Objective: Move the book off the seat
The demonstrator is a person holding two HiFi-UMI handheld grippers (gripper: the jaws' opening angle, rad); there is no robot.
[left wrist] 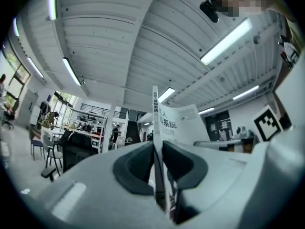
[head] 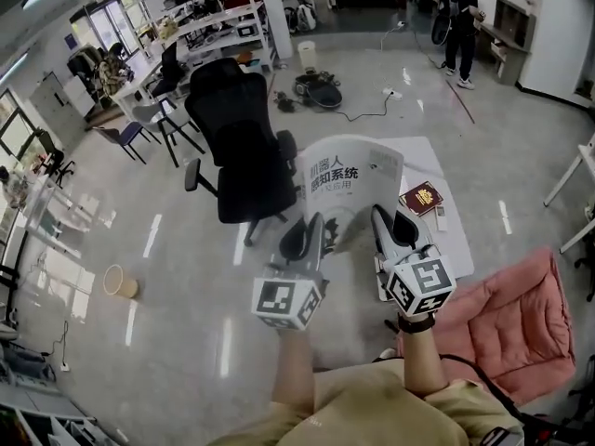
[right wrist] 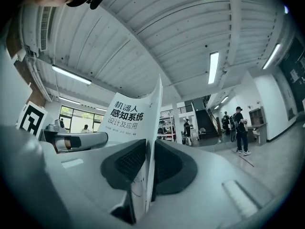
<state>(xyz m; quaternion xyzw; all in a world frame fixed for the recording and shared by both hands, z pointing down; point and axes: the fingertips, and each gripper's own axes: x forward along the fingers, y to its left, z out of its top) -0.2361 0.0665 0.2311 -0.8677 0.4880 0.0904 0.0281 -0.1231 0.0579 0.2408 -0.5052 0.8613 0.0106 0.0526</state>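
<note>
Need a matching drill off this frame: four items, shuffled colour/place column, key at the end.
Things
1. book
2. office chair
3. padded seat
4. booklet

Descriptions
A. pink, at the head view's lower right
B. black, standing on the floor to the left
C. white, clamped in the left gripper and right gripper
D. dark red, lying on the white surface

Pairs: 1-C, 2-B, 3-A, 4-D

Grey floor (head: 186, 277), black office chair (head: 244, 156), pink seat (head: 521, 323), white mat (head: 456, 240) with perhaps a booklet (head: 421, 197)
</note>
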